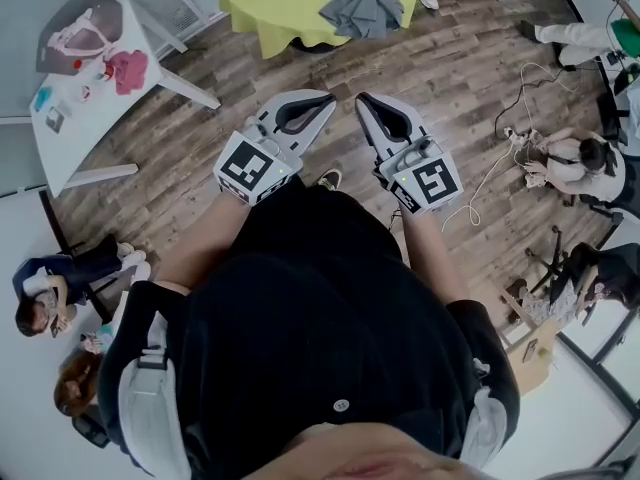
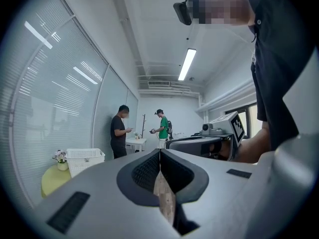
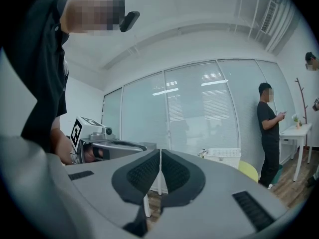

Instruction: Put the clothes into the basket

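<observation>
Left claw (image 1: 322, 98): held low in front of the person's body, jaws pressed together at the tips, nothing between them.
Right claw (image 1: 366, 101): just beside the left one and pointing the same way, jaws likewise closed on nothing.
Floor (image 1: 250, 88): bare wooden planks lie between the claws and the work.
Clothes (image 1: 362, 0): a crumpled grey heap on the yellow counter (image 1: 270, 8), well ahead of both claws and untouched.
Basket (image 2: 84, 158): white and slatted, standing on a yellow surface just beside a small flower pot (image 2: 61, 159) (probably the same counter, though the head view cuts it off).
Bystanders: a person in black (image 2: 119, 131) and a person in green (image 2: 162, 128) stand far back by a white desk, well apart from the task.
Step in hand: the approach, as I judge it; no garment is lifted yet.
Next move: step up to the counter, spread one claw wide, lower it onto a thick fold of the grey heap, close, then carry the fold across to the basket.
</observation>
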Motion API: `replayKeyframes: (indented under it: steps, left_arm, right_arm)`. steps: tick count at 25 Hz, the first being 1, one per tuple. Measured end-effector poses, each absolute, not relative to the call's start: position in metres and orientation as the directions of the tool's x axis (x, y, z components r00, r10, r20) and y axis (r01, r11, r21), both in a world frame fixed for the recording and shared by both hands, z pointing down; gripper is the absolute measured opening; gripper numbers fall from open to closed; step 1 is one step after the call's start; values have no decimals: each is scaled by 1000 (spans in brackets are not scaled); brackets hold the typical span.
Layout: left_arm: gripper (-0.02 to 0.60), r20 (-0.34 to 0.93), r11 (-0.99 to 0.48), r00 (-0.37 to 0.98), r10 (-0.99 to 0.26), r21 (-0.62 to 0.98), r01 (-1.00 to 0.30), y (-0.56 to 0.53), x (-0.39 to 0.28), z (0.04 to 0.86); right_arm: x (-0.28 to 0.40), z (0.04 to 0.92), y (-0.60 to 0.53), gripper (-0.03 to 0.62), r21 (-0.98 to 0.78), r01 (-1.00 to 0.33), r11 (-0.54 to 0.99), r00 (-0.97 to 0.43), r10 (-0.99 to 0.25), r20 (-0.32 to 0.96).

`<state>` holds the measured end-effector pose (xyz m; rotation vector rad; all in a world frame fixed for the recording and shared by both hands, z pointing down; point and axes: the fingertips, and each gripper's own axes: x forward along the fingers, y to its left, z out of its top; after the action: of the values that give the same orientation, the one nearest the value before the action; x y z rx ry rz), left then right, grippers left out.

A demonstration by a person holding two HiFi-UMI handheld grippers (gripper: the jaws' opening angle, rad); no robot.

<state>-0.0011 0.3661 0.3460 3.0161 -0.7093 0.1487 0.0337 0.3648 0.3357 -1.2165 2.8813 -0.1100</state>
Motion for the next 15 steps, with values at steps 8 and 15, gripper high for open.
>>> replayKeyframes:
  steps: [8,15]
  left_arm:
    - [11,105,-891,887,-450,15,-453,338,17,349]
    - [11,94,-899,897,-432,26,-436,292,22,353]
  right_arm:
    - [57,337,337,29,-75,-723,686,-689,-725,18]
    - [60,341,294,29,-70,-735,674,-677,-735,38]
